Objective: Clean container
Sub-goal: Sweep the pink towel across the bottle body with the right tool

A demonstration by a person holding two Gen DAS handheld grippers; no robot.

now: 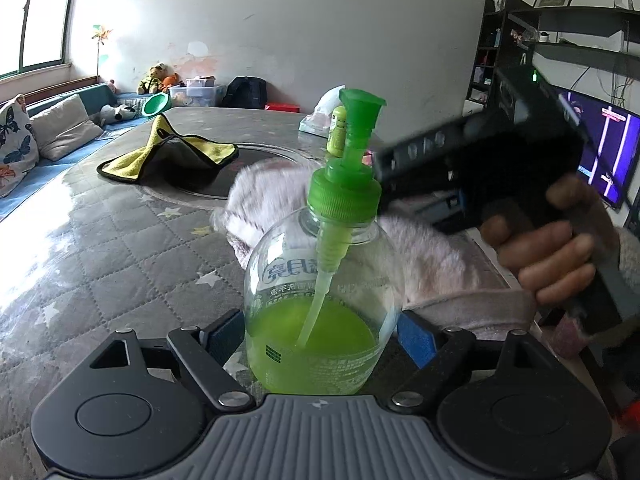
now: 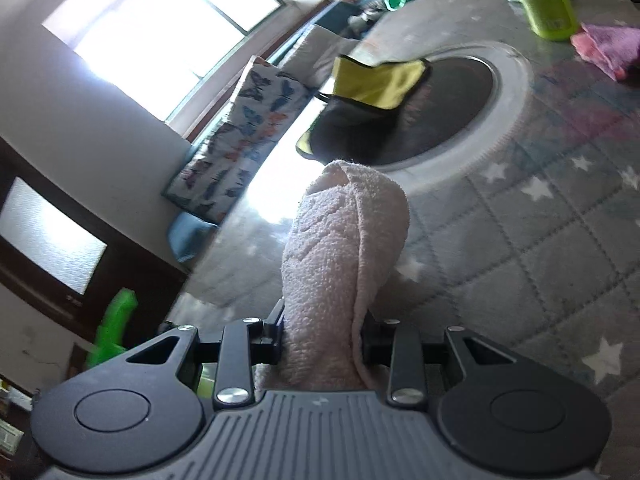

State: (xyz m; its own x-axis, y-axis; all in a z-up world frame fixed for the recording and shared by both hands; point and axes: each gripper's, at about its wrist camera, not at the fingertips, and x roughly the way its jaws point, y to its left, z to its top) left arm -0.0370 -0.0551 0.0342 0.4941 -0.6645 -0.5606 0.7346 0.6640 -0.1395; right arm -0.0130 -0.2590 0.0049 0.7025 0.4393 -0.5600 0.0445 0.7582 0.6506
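Note:
My left gripper [image 1: 320,336] is shut on a clear pump bottle [image 1: 320,300] with green liquid and a green pump top [image 1: 352,152], held upright above the table. My right gripper [image 2: 322,340] is shut on a pale pink towel [image 2: 344,256]. In the left wrist view that towel [image 1: 272,196] is pressed behind the bottle's shoulder, with the right gripper's black body [image 1: 480,168] just right of the pump. The pump's green spout [image 2: 114,332] shows blurred at the lower left of the right wrist view.
A yellow and black cloth [image 1: 168,156] lies on the dark round inset of the quilted grey table [image 1: 120,248]. A small green bottle [image 2: 540,0] and a pink-purple cloth [image 2: 608,48] lie at the far side. A sofa with cushions [image 1: 16,144] stands left; a TV [image 1: 612,152] is on the right.

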